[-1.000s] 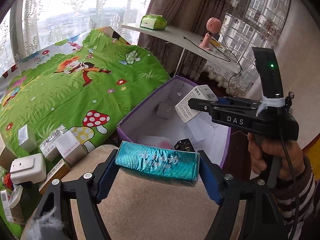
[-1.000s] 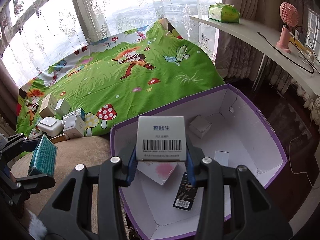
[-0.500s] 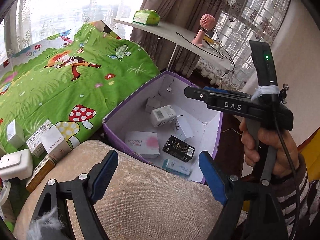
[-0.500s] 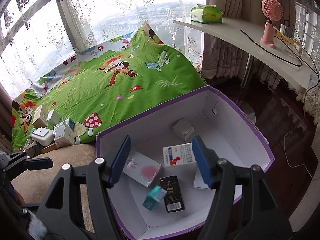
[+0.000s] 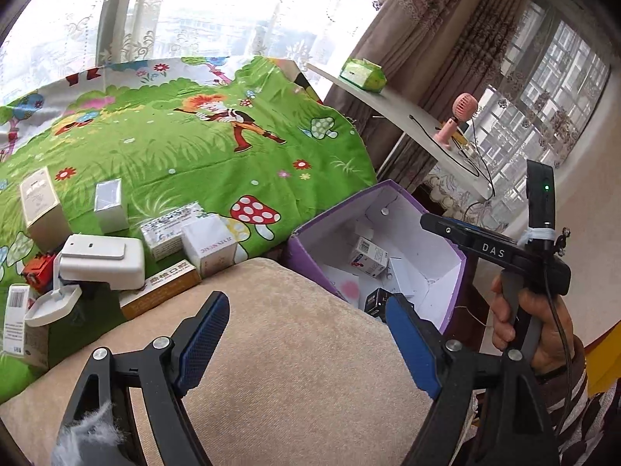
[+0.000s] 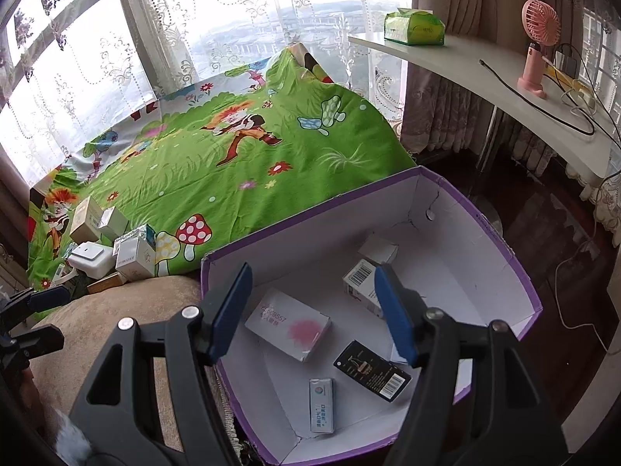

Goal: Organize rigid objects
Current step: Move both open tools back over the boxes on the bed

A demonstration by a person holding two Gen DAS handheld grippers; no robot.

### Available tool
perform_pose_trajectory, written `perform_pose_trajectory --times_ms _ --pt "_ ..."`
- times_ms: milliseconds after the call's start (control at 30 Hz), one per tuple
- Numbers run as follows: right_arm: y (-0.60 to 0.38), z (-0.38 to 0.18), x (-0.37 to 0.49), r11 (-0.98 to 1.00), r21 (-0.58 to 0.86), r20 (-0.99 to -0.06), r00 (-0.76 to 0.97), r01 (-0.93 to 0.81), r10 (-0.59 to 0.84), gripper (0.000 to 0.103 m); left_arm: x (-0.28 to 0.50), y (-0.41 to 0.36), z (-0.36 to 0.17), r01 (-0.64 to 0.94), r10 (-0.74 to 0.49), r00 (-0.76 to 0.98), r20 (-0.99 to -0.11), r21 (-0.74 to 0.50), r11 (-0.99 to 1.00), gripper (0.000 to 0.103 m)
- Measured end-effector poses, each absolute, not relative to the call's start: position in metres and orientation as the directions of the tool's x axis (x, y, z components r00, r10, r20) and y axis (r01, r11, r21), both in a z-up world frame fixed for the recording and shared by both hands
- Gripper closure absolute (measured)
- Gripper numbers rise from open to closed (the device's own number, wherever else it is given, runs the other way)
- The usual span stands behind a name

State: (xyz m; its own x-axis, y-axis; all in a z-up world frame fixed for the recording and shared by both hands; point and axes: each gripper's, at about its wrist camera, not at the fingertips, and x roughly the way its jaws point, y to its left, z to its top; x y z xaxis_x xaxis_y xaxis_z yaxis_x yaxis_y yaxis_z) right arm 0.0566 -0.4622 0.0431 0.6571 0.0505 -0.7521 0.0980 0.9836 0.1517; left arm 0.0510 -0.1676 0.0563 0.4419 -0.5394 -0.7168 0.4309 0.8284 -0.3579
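The purple storage box with a white inside holds several small cartons: a white-and-pink carton, a black carton, a barcode carton and a teal-labelled carton. It also shows in the left wrist view. My right gripper is open and empty above the box. My left gripper is open and empty over the beige cushion. Several loose cartons and a white case lie on the green sheet to the left.
A white desk at the right carries a green tissue pack, a pink fan and cables. Curtained windows stand behind. Dark floor lies right of the box.
Both grippers opened and dropped their cartons into the purple box: the left its teal carton, the right its barcode carton. The left gripper then swung left toward the loose cartons.
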Motion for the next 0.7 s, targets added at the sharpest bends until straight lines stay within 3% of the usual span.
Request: perform_pose_trajectory --times_ms 700 --pt "-0.352 0.026 0.07 0.977 0.156 -0.79 0.576 -0.143 0.21 0.03 0.024 -0.01 0.042 0.058 -0.319 0.594 -0.738 -0.357 0.932 0.019"
